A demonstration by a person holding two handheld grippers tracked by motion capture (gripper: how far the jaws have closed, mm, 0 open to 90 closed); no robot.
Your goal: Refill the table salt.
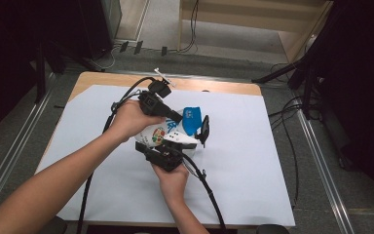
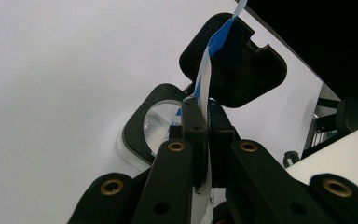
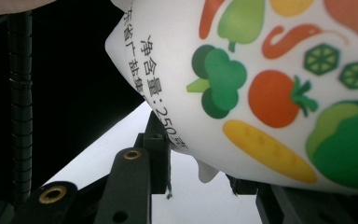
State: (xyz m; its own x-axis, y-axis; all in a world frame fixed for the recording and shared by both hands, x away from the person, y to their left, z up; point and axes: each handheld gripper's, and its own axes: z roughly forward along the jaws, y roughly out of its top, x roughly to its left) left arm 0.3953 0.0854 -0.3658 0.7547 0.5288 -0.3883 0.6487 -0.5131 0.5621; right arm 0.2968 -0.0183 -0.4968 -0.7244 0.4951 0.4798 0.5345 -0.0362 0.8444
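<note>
Clamped on the white pouch (image 1: 168, 132) from both sides, right gripper (image 1: 195, 141) steadying its body, left gripper (image 2: 204, 140) pinching its blue-and-white edge, probably to tear it.

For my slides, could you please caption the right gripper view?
Right gripper fingers clamp a white pouch printed with colourful vegetables.

On the white pouch (image 3: 270, 93) I hold, I read "净含量:250". The rest of its print is cut off.
</note>
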